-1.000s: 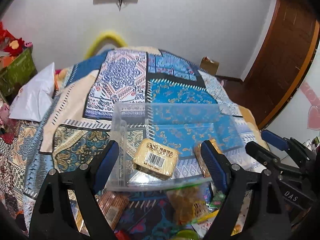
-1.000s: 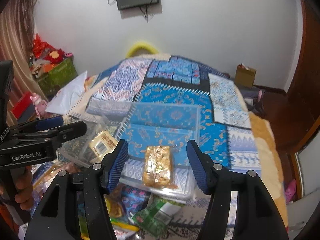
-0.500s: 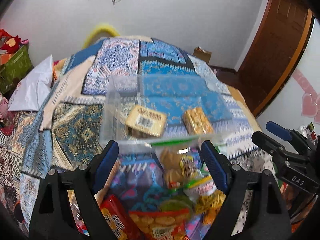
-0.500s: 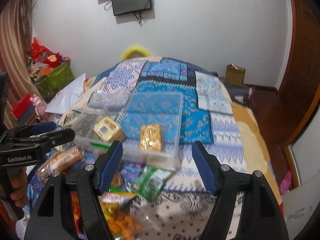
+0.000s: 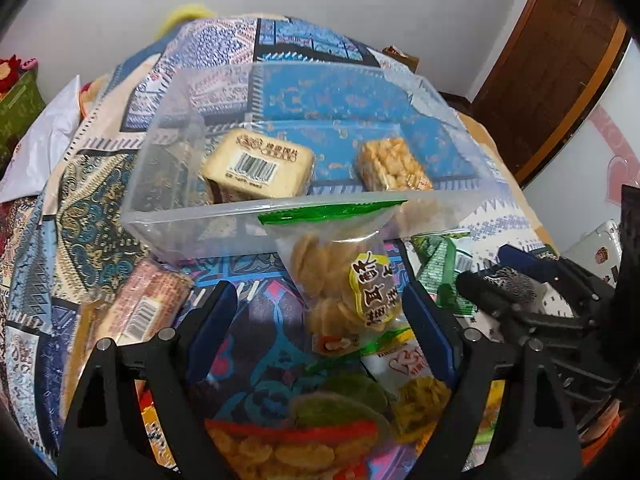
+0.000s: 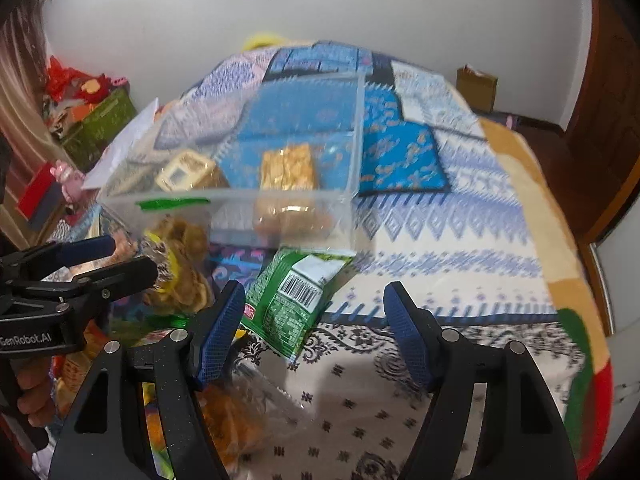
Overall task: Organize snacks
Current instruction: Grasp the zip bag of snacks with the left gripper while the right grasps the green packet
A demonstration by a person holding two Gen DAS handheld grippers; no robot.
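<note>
"GenRobot.AI" lettering marks the left gripper [image 6: 116, 256]; snack labels [image 5: 372, 292] are unreadable.

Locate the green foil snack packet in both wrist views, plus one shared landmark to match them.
Left wrist: green foil packet sits right of centre, just beyond the left claw, partly hidden behind the right claw's arm.
Right wrist: same packet lies lower centre-left, barcode up, beside the right claw, which is open.
Shared landmark: the clear plastic bin, directly behind the packet in both views.
</note>
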